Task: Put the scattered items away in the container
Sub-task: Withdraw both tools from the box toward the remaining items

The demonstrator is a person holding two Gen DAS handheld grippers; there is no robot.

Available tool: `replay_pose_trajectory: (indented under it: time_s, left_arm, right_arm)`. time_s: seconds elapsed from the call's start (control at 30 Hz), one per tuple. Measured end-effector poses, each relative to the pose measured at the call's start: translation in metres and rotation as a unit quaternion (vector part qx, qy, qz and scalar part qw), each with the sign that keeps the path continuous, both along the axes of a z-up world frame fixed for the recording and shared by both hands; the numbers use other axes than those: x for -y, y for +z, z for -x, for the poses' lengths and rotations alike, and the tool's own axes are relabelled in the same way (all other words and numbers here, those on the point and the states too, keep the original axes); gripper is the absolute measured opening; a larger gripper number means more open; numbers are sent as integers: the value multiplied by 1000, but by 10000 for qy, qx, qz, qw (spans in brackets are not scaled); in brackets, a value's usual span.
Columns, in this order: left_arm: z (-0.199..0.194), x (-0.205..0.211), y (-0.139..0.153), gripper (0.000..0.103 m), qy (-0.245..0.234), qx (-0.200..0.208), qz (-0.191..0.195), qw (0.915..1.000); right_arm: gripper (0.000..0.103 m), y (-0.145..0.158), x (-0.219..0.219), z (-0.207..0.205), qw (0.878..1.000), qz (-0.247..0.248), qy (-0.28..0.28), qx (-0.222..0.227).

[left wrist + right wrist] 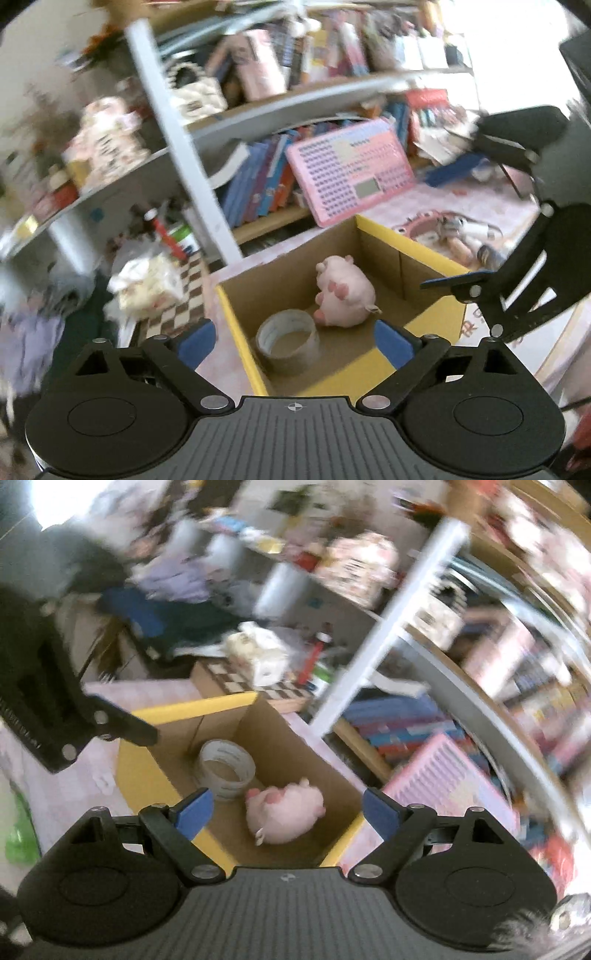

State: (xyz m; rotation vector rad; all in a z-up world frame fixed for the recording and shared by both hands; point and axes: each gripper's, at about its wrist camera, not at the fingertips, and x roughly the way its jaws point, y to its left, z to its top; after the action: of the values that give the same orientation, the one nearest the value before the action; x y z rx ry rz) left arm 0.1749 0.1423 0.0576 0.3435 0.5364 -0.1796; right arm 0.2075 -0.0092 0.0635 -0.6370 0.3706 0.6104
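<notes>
An open cardboard box with yellow flaps (pixel 236 317) (pixel 140 760) sits on a pink patterned surface. Inside lie a pink plush pig (pixel 345 293) (pixel 284 814) and a roll of tape (pixel 288 341) (pixel 227 768). My left gripper (pixel 295 341) is open and empty, held above the box's near side. My right gripper (pixel 288 812) is open and empty above the box. In the left wrist view the right gripper's body shows at the right edge (pixel 517 295). In the right wrist view the left gripper's body shows at the left edge (pixel 55 716).
A pink keyboard toy (pixel 351 170) (pixel 454 775) leans against a shelf of books (pixel 258 184). A checkered board (pixel 173 310) with a plastic bag (pixel 144 284) lies beside the box. Small items on a pink round mat (pixel 454 236) lie behind it. A white shelf post (pixel 181 140) stands close.
</notes>
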Motion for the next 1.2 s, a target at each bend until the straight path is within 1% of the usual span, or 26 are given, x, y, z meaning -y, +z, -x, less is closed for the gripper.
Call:
replay_pose_trajectory:
  time_s: [0.07, 0.2, 0.3, 0.37, 0.43, 0.53, 0.6, 0.73, 0.9, 1.0, 1.2]
  left_arm:
    - [13, -4, -2, 95, 193, -2, 206, 9996]
    - [33, -13, -3, 95, 652, 31, 632, 9959]
    - [45, -20, -7, 95, 966, 3, 985, 9904]
    - [52, -21, -12, 95, 1084, -76, 1163, 9873]
    - [57, -19, -18, 95, 1124, -172, 1211, 9861]
    - [64, -14, -29, 95, 1130, -344, 1186, 9859]
    - [69, -11, -34, 95, 1131, -467, 1230, 9848]
    - [73, -3, -42, 95, 1074, -707, 1275, 9835]
    - [77, 13, -54, 95, 798, -1065, 1254, 9831]
    - [77, 21, -62, 95, 678, -1317, 1228, 9813]
    - [75, 37, -72, 95, 393, -1701, 1156, 9778]
  right_arm:
    - [89, -2, 6, 13, 9982, -368, -443, -143]
    - [89, -10, 17, 37, 9875, -909, -1230, -370]
    - [89, -15, 30, 53, 9729, -1337, -1805, -553]
    - [89, -18, 40, 62, 9607, -1599, -2163, -685]
    - [89, -23, 49, 72, 9518, -1711, -2441, -729]
    - [89, -30, 58, 81, 9413, -1721, -2799, -773]
    - [89, -34, 65, 87, 9350, -1788, -2939, -865]
    - [89, -43, 71, 95, 9272, -1770, -3103, -1124]
    - [91, -55, 74, 103, 9212, -1697, -3170, -1489]
    - [92, -62, 75, 108, 9182, -1614, -3194, -1697]
    - [94, -70, 81, 114, 9131, -1523, -3280, -1882]
